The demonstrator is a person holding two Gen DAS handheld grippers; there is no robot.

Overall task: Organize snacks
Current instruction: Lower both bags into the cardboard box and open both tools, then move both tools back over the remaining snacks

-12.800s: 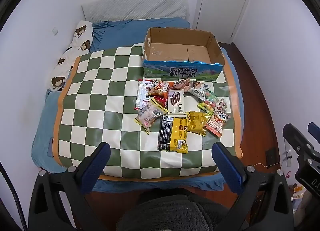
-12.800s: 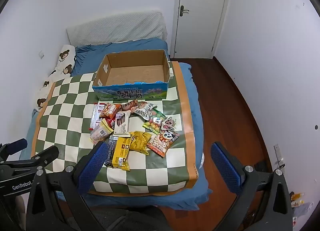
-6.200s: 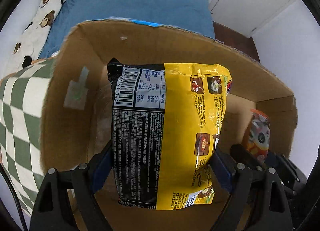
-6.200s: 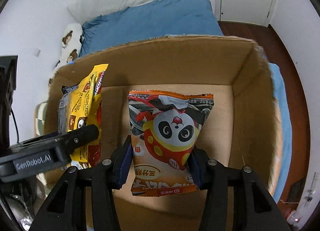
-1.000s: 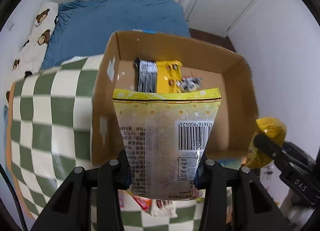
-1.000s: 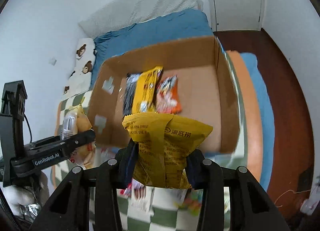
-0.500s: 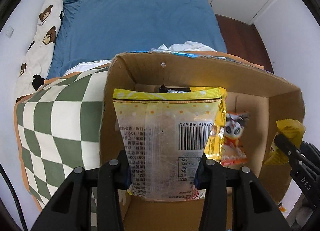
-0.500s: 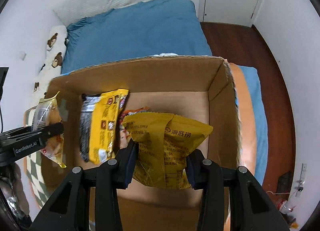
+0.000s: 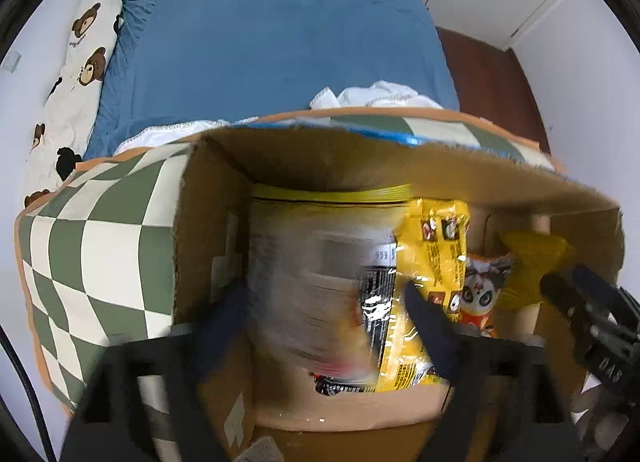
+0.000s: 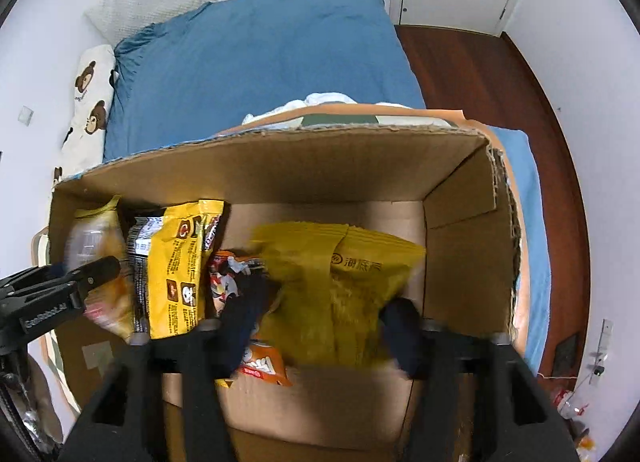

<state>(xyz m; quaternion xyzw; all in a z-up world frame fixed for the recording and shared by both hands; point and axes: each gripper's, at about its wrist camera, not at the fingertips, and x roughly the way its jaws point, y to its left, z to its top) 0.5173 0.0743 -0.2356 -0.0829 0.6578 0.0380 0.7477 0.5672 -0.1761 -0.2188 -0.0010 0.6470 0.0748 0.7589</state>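
Note:
An open cardboard box [image 9: 208, 222] [image 10: 460, 270] lies under both grippers, which point down into it. My left gripper [image 9: 324, 294] is opening at the box's left end. A clear packet with a yellow top edge [image 9: 312, 262], blurred, slips down between its spread fingers. My right gripper [image 10: 324, 298] is opening too, and a blurred yellow bag [image 10: 344, 286] drops between its fingers. A yellow-and-black packet [image 10: 180, 262] [image 9: 432, 262] and an orange panda packet [image 10: 228, 266] [image 9: 480, 294] stand in the box between the two.
The box sits on a green-and-white checked cloth [image 9: 100, 242] over a bed with blue bedding [image 9: 280, 42]. A bear-print pillow [image 9: 80, 62] lies along the left wall. Dark wood floor [image 10: 500, 74] runs along the bed's right side.
Both pairs of jaws have spread apart. The clear packet and the yellow bag, gripped half a second ago, now slide down blurred inside the box. Both grippers sit lower over it.

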